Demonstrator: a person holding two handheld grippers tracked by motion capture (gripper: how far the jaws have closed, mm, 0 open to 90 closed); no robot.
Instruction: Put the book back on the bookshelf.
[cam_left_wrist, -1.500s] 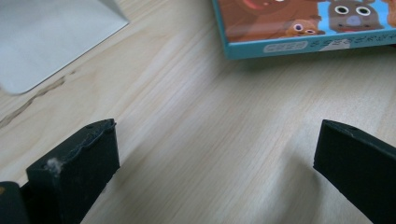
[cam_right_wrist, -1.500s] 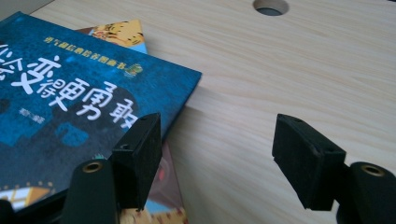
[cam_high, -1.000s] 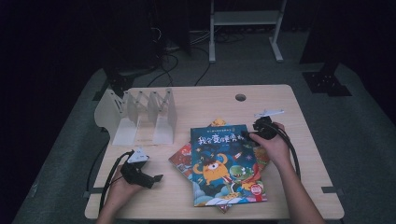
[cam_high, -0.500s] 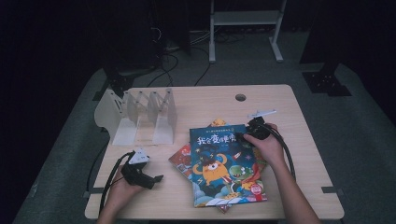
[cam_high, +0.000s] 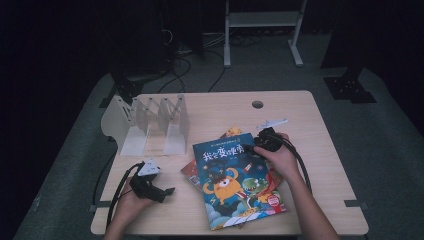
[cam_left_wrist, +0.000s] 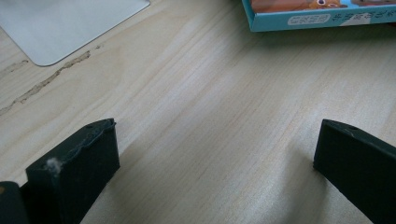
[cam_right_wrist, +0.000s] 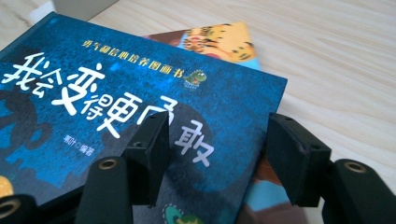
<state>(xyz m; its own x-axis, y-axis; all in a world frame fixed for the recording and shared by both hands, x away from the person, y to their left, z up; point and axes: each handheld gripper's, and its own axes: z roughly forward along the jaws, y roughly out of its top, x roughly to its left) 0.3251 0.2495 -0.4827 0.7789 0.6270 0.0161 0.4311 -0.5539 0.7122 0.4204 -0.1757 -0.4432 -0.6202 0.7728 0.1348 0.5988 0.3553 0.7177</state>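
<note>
Blue book (cam_right_wrist: 116, 107) corner — between right gripper (cam_right_wrist: 217, 154) jaws

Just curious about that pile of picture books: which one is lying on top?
The blue book with the orange monster and white lettering lies on top. The others show only as edges beneath it: a red-brown one at its left, an orange-yellow one at its far end.

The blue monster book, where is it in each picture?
High view: the blue monster book lies middle-right on the table, topping the pile.
Left gripper view: a book's teal edge at the top right; which book, unclear.
Right gripper view: it covers the left and middle.
Shared landmark: the wooden table.
</note>
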